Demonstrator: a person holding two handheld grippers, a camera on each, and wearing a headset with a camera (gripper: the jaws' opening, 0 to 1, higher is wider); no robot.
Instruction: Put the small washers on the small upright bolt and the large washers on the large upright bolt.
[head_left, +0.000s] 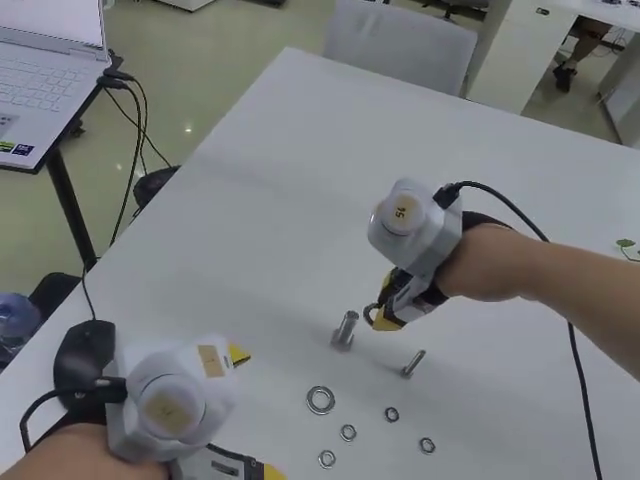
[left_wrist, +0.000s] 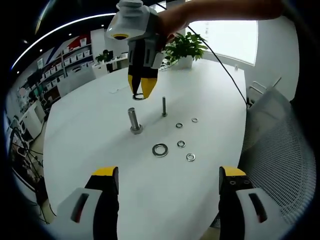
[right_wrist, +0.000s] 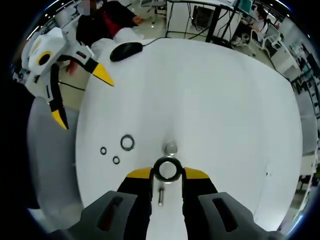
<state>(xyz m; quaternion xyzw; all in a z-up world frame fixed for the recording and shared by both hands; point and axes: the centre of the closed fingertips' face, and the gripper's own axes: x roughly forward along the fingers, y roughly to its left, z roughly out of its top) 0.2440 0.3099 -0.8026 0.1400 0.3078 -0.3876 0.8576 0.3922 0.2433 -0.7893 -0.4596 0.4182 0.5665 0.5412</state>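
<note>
My right gripper (head_left: 383, 312) is shut on a large washer (right_wrist: 167, 169) and holds it in the air just right of and slightly above the large upright bolt (head_left: 345, 328). The small upright bolt (head_left: 413, 363) stands a little to the right. On the table in front of the bolts lie another large washer (head_left: 320, 400) and several small washers (head_left: 348, 432). My left gripper (left_wrist: 169, 175) stands open and empty at the near left, well back from the washers. In the left gripper view the right gripper (left_wrist: 140, 92) hangs above and behind the large bolt (left_wrist: 133, 120).
A black mouse (head_left: 85, 360) lies at the table's near left edge. A laptop (head_left: 45, 60) sits on a side stand at far left with cables hanging. A grey chair (head_left: 400, 40) stands at the table's far end. The white table (head_left: 300, 180) stretches beyond the bolts.
</note>
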